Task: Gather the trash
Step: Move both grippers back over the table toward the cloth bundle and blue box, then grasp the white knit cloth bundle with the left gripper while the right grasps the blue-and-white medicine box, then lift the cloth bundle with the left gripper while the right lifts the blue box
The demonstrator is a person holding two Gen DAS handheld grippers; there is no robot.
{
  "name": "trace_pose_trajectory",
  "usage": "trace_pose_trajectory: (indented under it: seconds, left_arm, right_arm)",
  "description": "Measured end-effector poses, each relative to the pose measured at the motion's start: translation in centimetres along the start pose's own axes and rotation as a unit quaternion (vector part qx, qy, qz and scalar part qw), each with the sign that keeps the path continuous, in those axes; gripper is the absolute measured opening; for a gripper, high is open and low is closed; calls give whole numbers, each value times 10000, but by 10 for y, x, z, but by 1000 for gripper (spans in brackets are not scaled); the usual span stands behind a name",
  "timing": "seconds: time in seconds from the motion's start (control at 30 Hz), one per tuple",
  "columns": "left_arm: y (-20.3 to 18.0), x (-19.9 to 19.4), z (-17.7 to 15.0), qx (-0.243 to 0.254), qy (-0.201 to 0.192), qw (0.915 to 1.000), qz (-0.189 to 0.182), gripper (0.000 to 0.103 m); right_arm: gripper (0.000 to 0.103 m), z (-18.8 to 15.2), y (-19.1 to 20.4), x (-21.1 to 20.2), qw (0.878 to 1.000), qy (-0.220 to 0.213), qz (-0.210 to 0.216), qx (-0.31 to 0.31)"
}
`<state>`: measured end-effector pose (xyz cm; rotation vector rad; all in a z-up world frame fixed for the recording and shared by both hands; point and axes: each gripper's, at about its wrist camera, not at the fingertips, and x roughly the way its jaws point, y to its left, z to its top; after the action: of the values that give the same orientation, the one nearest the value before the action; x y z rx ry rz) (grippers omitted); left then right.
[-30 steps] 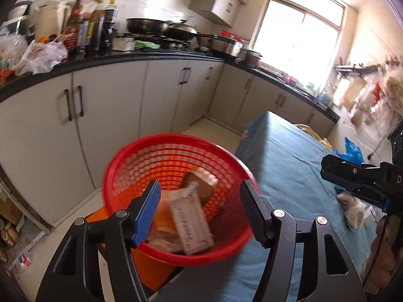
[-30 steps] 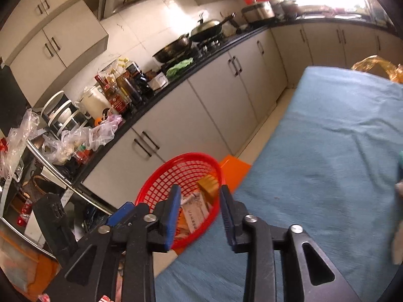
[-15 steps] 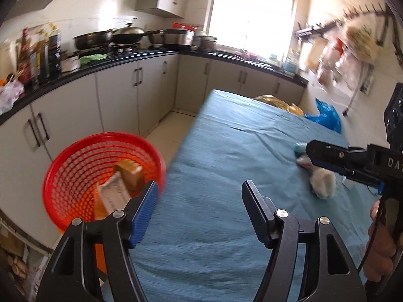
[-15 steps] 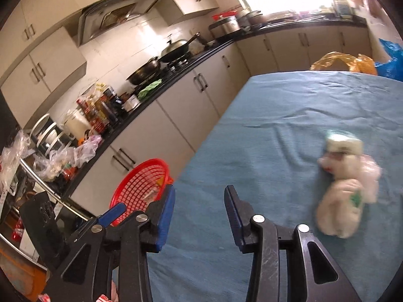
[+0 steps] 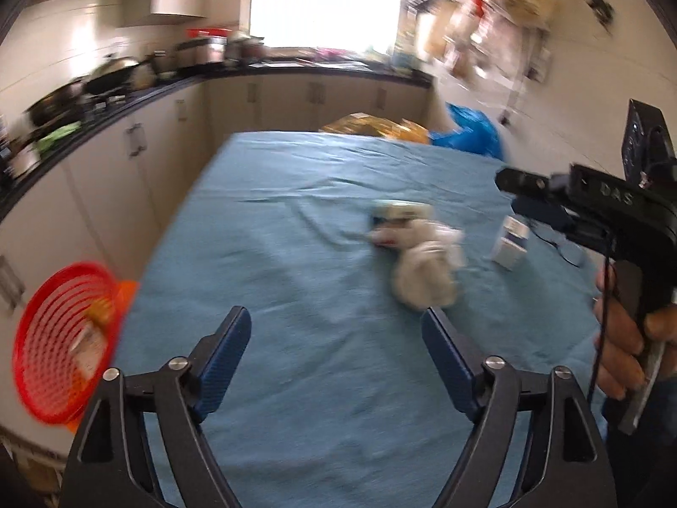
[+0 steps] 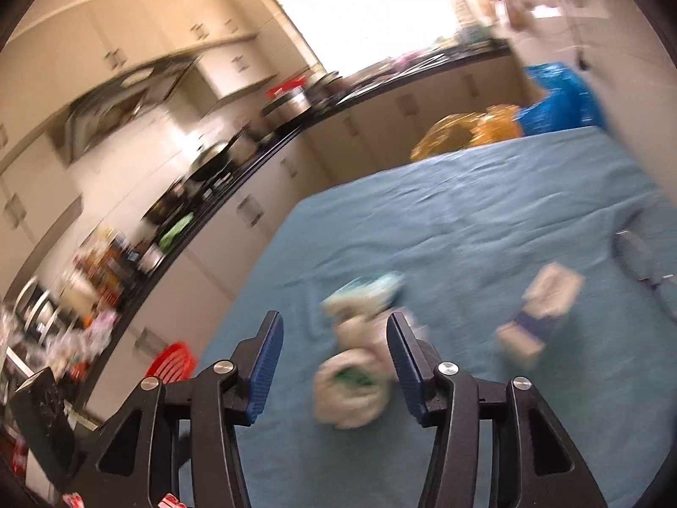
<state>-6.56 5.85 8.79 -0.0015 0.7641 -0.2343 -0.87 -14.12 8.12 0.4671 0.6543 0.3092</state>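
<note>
Both grippers' fingers are spreading apart with nothing held. The crumpled white bag lies on the blue-clothed counter just ahead of the right gripper, framed between its fingers; the left gripper hovers short of it.

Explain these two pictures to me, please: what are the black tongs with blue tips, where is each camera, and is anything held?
A person holds a hand tool in each hand; each carries a camera looking along its two fingers. One picture is from the left gripper, the other from the right gripper. Both are opening and hold nothing. On the blue tablecloth lie a white crumpled bag and a small box. The right gripper points at the bag without touching it. A red basket with trash stands beside the table.
</note>
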Motion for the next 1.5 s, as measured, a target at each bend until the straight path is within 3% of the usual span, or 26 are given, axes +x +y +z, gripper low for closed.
trace_pose_trajectory:
  seconds: [0.1,0.2,0.37,0.47,0.57,0.63,0.67,0.77,0.93,1.2,1.4,1.5]
  left_arm:
    - [-26,28,16,216,353,9990,-189,83]
    - [-48,61,23,486,709,9962,-154,83]
    - [-66,103,21,755,1001,9919,214,83]
    - [-69,115,19,674,972,9930,-2,83]
    - [-70,123,19,561,869,9945,-154,83]
    - [-67,126,16,513,821,9951,-221,69]
    - [-65,128,15,496,876,9945,-290,52]
    - [-63,130,17,476,802,9950,-363,46]
    - [-62,112,19,572,515,9960,-450,45]
    - [-47,82,30,329,-129,9989,-319,45]
    - [-33,74,36,81,-475,9988,-76,45]
    - [-29,79,40,6,-470,9989,-9,45]
  right_arm:
    - [61,8,-28,-11,9991,-214,-223,299]
    - [65,12,-57,-15,9956,-303,-494,732]
    - [66,11,-90,-4,9872,5,-860,1343]
    - [67,9,-104,5,9829,237,-931,1569]
    - [67,6,-106,12,9821,326,-1047,1532]
    - [67,5,-105,17,9822,367,-1136,1452]
    - [67,5,-103,21,9824,411,-1147,1416]
    - [68,4,-99,31,9830,475,-1241,1268]
    - [68,-1,-88,46,9813,529,-1659,818]
    - [67,-9,-95,51,9790,645,-1752,822]
    - [48,-13,-82,47,9823,537,-1708,544]
    - [43,-16,-72,46,9826,479,-1770,283]
